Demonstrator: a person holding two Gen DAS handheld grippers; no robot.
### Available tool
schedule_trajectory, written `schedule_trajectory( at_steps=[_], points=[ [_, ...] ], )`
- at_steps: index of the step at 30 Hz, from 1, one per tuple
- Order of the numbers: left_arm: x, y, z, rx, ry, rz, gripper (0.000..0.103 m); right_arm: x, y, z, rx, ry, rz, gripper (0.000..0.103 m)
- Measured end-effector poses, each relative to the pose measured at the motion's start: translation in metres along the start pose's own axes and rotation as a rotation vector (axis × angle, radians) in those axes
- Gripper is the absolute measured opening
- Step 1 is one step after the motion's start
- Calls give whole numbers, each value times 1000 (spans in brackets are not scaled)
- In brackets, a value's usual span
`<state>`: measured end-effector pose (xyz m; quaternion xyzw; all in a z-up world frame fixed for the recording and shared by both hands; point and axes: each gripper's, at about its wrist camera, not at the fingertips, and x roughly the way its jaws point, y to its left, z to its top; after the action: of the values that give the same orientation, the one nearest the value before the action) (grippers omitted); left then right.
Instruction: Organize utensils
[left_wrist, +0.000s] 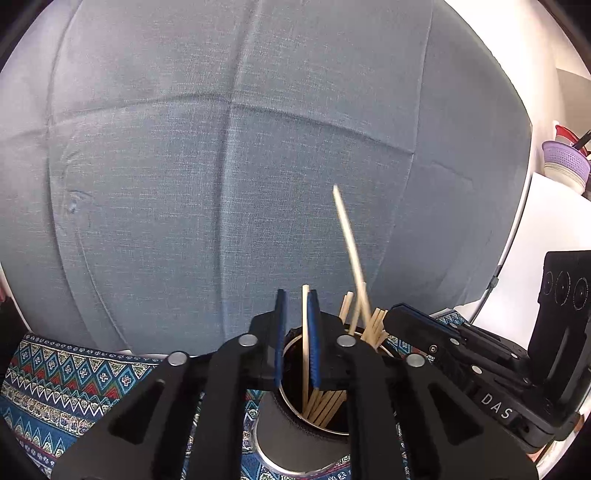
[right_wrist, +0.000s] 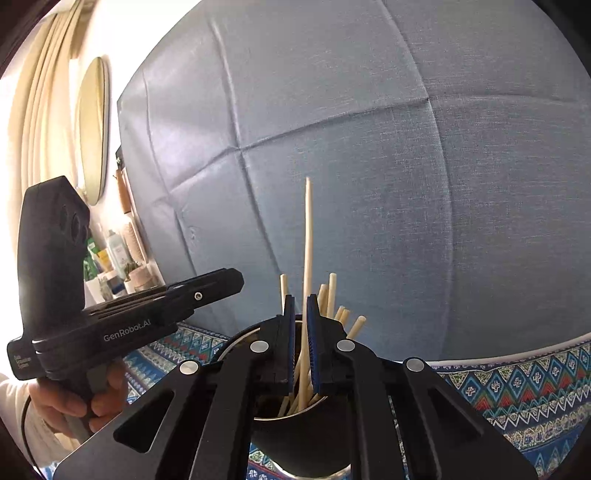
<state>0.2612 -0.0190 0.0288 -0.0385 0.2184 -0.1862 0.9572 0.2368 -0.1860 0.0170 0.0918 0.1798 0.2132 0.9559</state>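
Chopsticks (left_wrist: 325, 404) stand bundled in a dark metal-rimmed cup (left_wrist: 295, 439) on the patterned cloth (left_wrist: 74, 384), and I have one gripper over the cup from each side; my left gripper (left_wrist: 297, 332) has its jaws narrow but slack, one chopstick (left_wrist: 305, 332) standing between the blue pads without being pressed, its foot already down in the cup; my right gripper (right_wrist: 301, 343) has its jaws nearly together on a long pale chopstick (right_wrist: 307, 240) that rises high above the rest, its lower end reaching into the cup. My worry is the tall stick: if I let go while it leans, it may tip over the rim and roll off the cloth; the two grippers sit close, so a careless withdrawal could catch the protruding ends and topple the cup, which looks light and top-heavy; the loose stick on the left could also ride up with the pads. The cloth is blue with red and white diamonds; a grey-blue padded panel (right_wrist: 369, 147) fills the background; curtains (right_wrist: 48, 110), a round mirror (right_wrist: 92, 125) and a shelf of bottles (right_wrist: 114, 258) lie to one side.
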Motion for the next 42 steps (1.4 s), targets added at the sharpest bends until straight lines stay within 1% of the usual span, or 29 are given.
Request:
schedule_trajectory(
  at_steps=[1, 2, 4, 5, 8, 9, 11, 12, 13, 14, 15, 16, 17, 19, 20, 23, 27, 30, 32, 36, 40, 42],
  points=[
    [-2, 0, 0, -2, -9, 7, 33, -1, -1, 0, 5, -3, -6, 10],
    [-5, 1, 0, -5, -16, 10, 37, -1, -1, 0, 8, -6, -10, 12],
    [-9, 4, 2, -15, -23, 16, 40, -3, -1, 1, 7, -15, -29, 30],
    [-11, 5, 3, -20, -25, 19, 44, -6, -1, 2, 7, -23, -35, 34],
    [-18, 9, 5, -19, -33, 36, 49, -11, -2, 4, 12, -33, -47, 39],
    [-19, 10, 6, -22, -30, 40, 51, -12, -2, 5, 13, -36, -52, 44],
    [-22, 14, 7, -34, -27, 49, 63, -15, -2, 8, 15, -41, -65, 56],
    [-24, 15, 7, -43, -25, 54, 67, -16, -2, 10, 18, -40, -73, 70],
    [-26, 16, 8, -54, -19, 63, 75, -18, -3, 11, 25, -40, -74, 77],
    [-28, 18, 9, -63, -13, 73, 77, -21, -4, 13, 34, -43, -76, 80],
    [-30, 20, 9, -68, -10, 82, 78, -23, -5, 15, 46, -39, -85, 86],
    [-32, 21, 10, -71, -6, 90, 81, -25, -7, 17, 59, -32, -95, 87],
    [-34, 22, 11, -76, 1, 104, 88, -26, -9, 18, 70, -21, -106, 87],
    [-40, 28, 12, -89, 5, 125, 92, -30, -13, 21, 90, 1, -133, 91],
    [-44, 31, 13, -97, 12, 133, 97, -31, -15, 22, 99, 15, -152, 92],
    [-51, 40, 11, -115, 46, 154, 97, -35, -19, 23, 131, 54, -187, 93],
    [-63, 47, 6, -107, 66, 187, 97, -43, -18, 24, 136, 80, -220, 93],
    [-69, 47, 2, -102, 92, 194, 97, -50, -13, 25, 113, 99, -247, 93],
    [-78, 49, 0, -97, 101, 201, 97, -57, -8, 25, 103, 110, -250, 94],
    [-99, 48, -1, -100, 117, 223, 97, -69, 3, 20, 117, 147, -269, 95],
    [-127, 45, -8, -116, 131, 225, 97, -77, 15, 8, 147, 270, -317, 95],
    [-138, 41, -15, -108, 152, 231, 97, -85, 23, 0, 141, 309, -327, 95]
  ],
)
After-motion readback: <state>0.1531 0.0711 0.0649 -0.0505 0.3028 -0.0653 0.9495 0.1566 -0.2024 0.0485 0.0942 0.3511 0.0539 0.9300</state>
